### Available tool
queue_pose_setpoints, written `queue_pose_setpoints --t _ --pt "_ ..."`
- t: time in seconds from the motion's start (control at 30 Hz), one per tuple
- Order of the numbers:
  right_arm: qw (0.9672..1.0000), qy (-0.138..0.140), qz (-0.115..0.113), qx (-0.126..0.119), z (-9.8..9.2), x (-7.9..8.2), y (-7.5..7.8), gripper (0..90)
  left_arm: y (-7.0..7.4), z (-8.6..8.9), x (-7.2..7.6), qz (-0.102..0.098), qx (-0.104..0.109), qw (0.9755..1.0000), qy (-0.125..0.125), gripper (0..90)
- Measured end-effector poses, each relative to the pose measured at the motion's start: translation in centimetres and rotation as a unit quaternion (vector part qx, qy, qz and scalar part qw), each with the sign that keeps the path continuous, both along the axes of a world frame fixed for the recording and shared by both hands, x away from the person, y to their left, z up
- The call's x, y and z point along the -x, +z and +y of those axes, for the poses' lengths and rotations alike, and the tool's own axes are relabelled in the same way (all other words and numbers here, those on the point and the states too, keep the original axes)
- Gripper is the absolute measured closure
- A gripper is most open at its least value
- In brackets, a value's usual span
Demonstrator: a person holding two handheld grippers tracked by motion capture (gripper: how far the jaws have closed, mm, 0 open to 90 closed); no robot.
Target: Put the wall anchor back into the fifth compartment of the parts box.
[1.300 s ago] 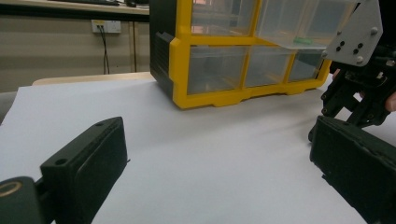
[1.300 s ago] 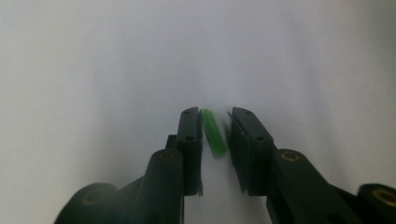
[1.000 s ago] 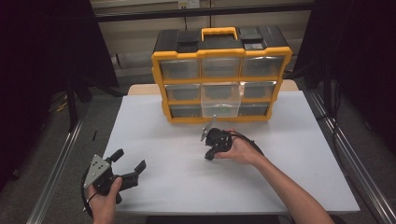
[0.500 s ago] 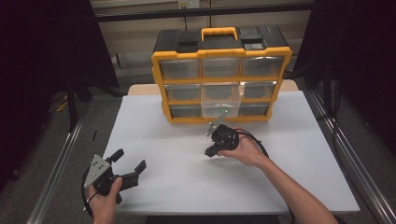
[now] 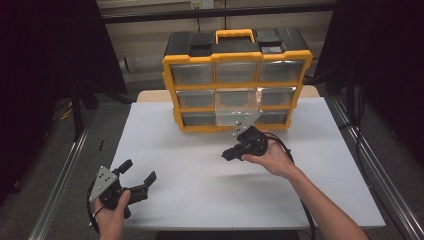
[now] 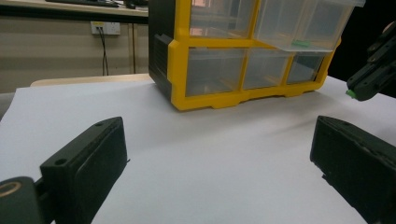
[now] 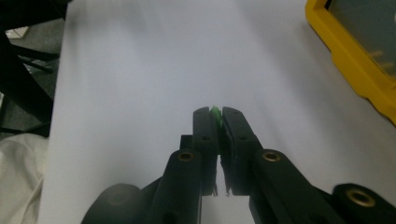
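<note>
Jaws of right gripper (image 7: 215, 113) on green piece (image 7: 215, 112); unlabelled

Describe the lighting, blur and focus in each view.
High view: the white table is brightly lit and the surroundings are nearly black.
Left gripper view: the organizer is sharp, while the near jaws are soft.
Right gripper view: the table looks smeared and the jaws are dark, with the green piece fairly crisp.

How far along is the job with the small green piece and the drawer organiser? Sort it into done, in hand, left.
Done: the middle drawer of the yellow organiser stands pulled out. In hand: the right tool is shut on a small green piece above the white table. Left: likely placing the piece in the drawer and closing it. The left tool waits open.
</note>
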State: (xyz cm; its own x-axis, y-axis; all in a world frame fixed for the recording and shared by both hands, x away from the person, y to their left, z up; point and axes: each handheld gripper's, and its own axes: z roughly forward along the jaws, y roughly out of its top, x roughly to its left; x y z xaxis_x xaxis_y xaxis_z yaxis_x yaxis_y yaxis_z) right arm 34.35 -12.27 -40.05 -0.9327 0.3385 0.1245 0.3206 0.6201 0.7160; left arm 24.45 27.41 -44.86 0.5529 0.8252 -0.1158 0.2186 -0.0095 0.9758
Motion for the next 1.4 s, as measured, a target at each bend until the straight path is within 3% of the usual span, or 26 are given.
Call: queue_pose_setpoints --t 0.03,0.07,0.43,0.47,0.5,0.53,0.7,0.77,0.93,1.4 --pt "1.0 0.002 -0.003 -0.007 -0.1 0.0 0.2 84.8 0.0 -0.1 0.0 -0.001 0.007 1.0 -0.001 4.0" --pt "0.9999 0.001 -0.003 -0.012 -0.1 0.1 0.5 84.8 0.0 0.0 0.0 -0.001 -0.001 1.0 -0.003 4.0" --pt "0.9992 0.009 -0.017 -0.035 -0.4 0.2 2.3 84.8 -0.1 -0.1 -0.1 0.001 -0.004 1.0 0.003 3.7" --pt "0.9992 0.01 -0.018 -0.034 -0.3 0.3 2.5 84.8 -0.1 -0.2 -0.2 0.001 0.004 1.0 0.005 3.8" --pt "0.9991 0.011 -0.022 -0.035 -0.4 0.3 2.8 84.8 -0.1 -0.1 -0.2 0.002 -0.005 1.0 0.001 3.8" --pt "0.999 0.011 -0.026 -0.035 -0.4 0.3 3.1 84.8 0.0 -0.2 -0.1 0.001 0.004 1.0 0.004 3.8" --pt "0.9979 0.005 -0.05 -0.041 -0.6 0.5 5.0 84.9 0.0 0.1 -0.1 0.001 -0.005 1.0 0.002 3.8" --pt "0.9972 0.006 -0.056 -0.048 -0.8 0.5 5.7 84.9 0.0 -0.1 -0.1 0.0 0.008 0.9999 0.006 3.8" --pt "0.9964 0.009 -0.069 -0.048 -0.9 0.5 7.3 84.9 0.1 0.1 -0.1 0.003 -0.001 1.0 0.005 3.7" --pt "0.993 -0.02 -0.107 -0.047 -2.3 -0.5 12.6 84.8 0.1 0.2 0.0 -0.002 -0.003 1.0 0.003 3.8"
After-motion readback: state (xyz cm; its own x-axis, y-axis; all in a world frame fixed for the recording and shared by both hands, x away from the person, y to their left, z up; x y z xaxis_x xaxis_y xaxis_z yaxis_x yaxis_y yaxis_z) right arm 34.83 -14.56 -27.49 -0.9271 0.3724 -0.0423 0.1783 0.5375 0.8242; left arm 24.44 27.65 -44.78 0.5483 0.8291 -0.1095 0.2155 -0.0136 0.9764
